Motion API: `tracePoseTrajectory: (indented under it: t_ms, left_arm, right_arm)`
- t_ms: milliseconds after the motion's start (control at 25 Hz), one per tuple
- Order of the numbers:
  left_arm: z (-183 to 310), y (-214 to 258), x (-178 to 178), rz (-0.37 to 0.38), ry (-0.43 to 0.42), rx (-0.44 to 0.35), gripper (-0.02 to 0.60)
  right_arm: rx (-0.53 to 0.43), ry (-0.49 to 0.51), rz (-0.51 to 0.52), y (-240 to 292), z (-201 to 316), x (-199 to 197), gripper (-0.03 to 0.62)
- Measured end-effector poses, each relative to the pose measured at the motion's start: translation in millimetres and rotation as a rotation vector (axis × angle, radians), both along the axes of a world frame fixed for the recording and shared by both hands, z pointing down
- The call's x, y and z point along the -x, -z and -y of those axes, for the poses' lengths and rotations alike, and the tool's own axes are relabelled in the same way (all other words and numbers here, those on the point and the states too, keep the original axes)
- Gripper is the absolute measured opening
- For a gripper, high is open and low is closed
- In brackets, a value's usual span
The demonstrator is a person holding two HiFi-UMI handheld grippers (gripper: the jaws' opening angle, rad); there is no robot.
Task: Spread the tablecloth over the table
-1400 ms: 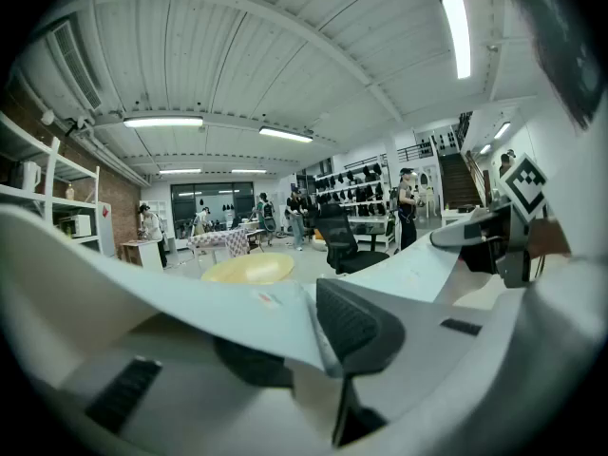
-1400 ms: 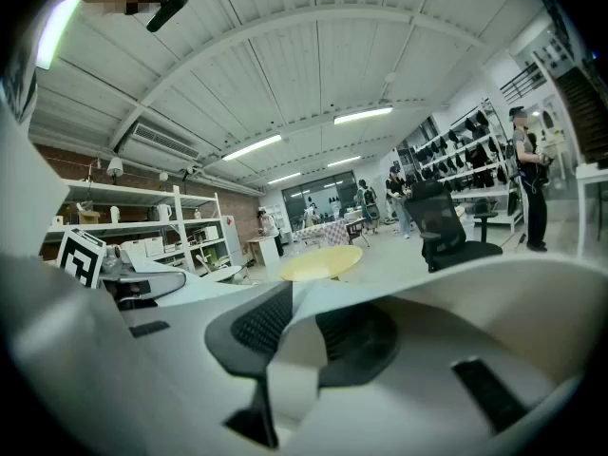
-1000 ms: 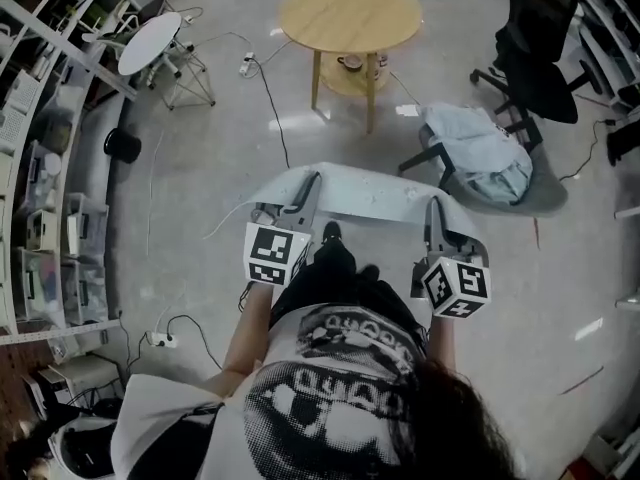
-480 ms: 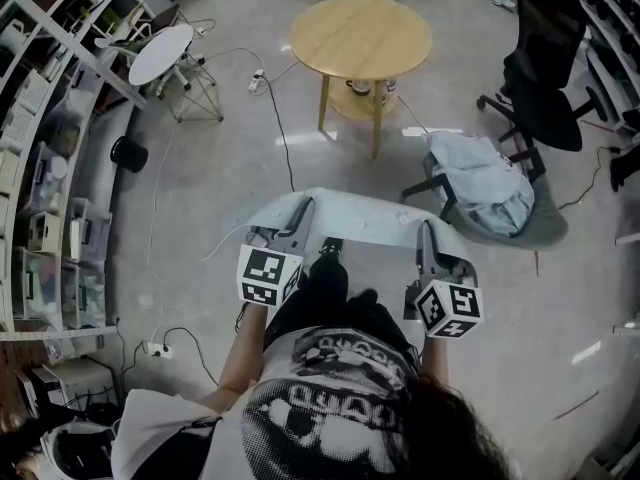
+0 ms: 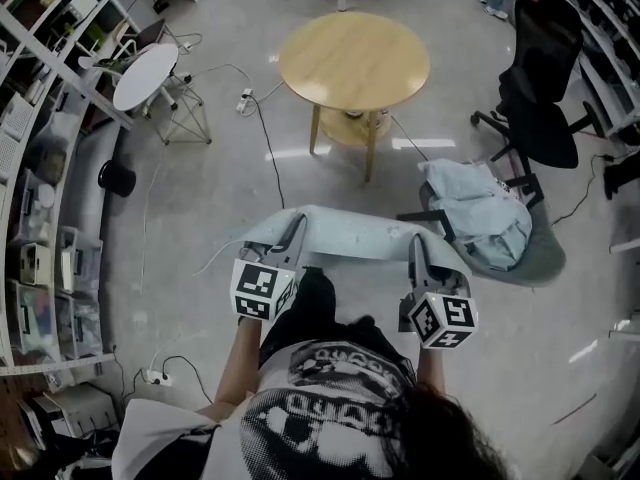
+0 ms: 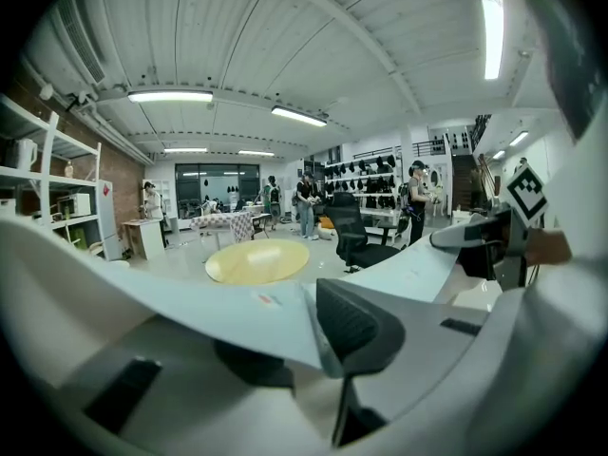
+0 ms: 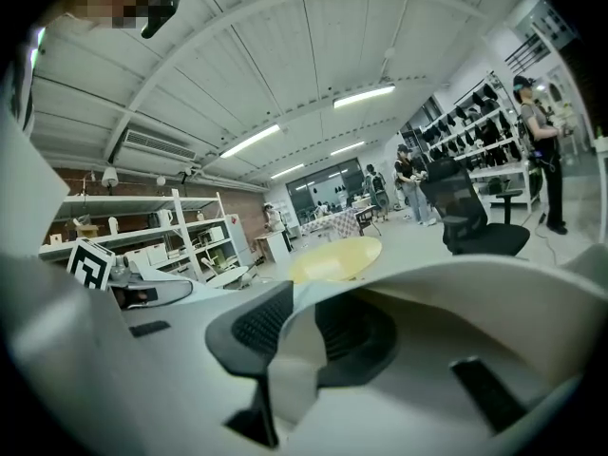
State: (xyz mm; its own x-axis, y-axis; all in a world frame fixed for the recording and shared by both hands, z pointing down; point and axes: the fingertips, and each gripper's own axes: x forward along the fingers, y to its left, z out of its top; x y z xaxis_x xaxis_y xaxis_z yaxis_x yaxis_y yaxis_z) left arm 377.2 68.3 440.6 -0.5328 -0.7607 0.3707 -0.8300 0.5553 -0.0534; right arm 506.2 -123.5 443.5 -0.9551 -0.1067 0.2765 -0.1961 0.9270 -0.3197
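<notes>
The round worktop (image 5: 355,58) is seen a little nearer and bigger than a moment ago. So the tablecloth (image 5: 345,236) is being carried toward it. The jaws have not let go.

The cloth is not on the worktop yet. It is held up in the air, well short of the worktop.

One corner is pinched by the jaws of the left gripper (image 5: 295,228). The other corner is pinched by the jaws of the right gripper (image 5: 415,246). The cloth is stretched between them, so it looks ready to be spread.

Far left of the worktop, boxes (image 5: 45,258) are stacked on shelves. What is inside cannot be told.
</notes>
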Motion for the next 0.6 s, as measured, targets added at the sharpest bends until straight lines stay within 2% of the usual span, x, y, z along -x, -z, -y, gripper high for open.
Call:
tracePoseTrajectory:
  t_ms: [280,600]
  left_arm:
    - [14.1,-5.8,98.0,-0.049,-0.064,-0.024,0.076]
    - [12.6,6.6,199.9,-0.034,-0.112,-0.059,0.077]
  right_arm:
    - [0.010,-0.051,-0.023,-2.1,8.4,88.1,0.071]
    - [0.048,-0.090,-0.017,-0.5,-0.7,180.9,0.072]
